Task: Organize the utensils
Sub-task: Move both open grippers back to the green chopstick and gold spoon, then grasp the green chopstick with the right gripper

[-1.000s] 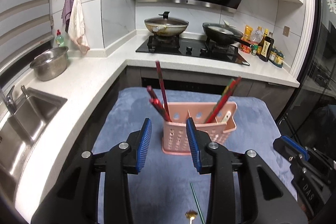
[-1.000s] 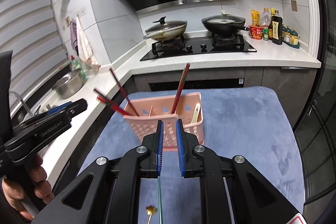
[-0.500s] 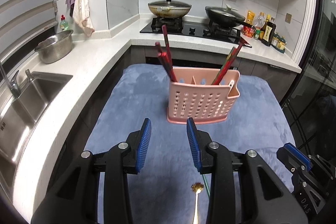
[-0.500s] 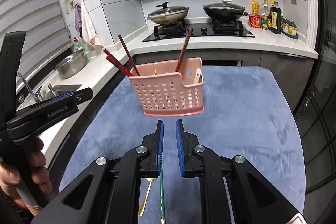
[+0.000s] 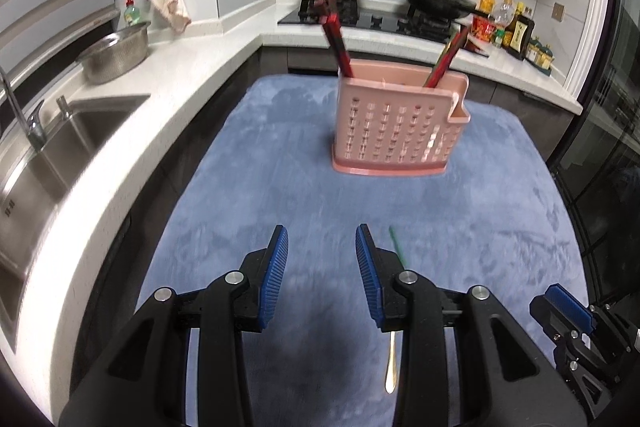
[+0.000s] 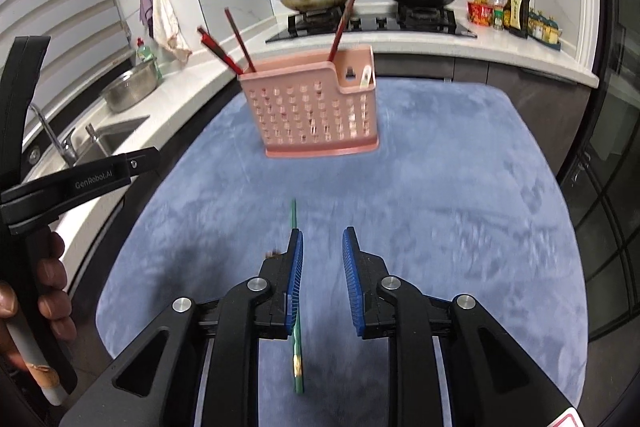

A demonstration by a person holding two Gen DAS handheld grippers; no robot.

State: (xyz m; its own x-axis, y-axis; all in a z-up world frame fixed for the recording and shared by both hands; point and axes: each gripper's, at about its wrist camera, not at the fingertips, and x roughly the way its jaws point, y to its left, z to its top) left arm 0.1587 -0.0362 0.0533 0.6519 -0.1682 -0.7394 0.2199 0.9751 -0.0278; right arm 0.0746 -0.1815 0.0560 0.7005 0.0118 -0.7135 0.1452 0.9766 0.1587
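- A pink utensil basket (image 5: 400, 125) stands upright on a blue cloth (image 5: 280, 187) over a table, with red chopsticks (image 5: 338, 35) leaning out of its compartments.
- The left gripper (image 5: 322, 275) hovers over the cloth, its jaws apart with nothing between them.
- The right gripper (image 6: 322, 279) has its jaws opening, the gap empty; a green chopstick (image 6: 296, 343) lies on the cloth, passing under its left finger.
- A gold spoon handle (image 5: 391, 363) lies just beside the green chopstick.
- A hand (image 6: 38, 311) grips the left gripper's handle.
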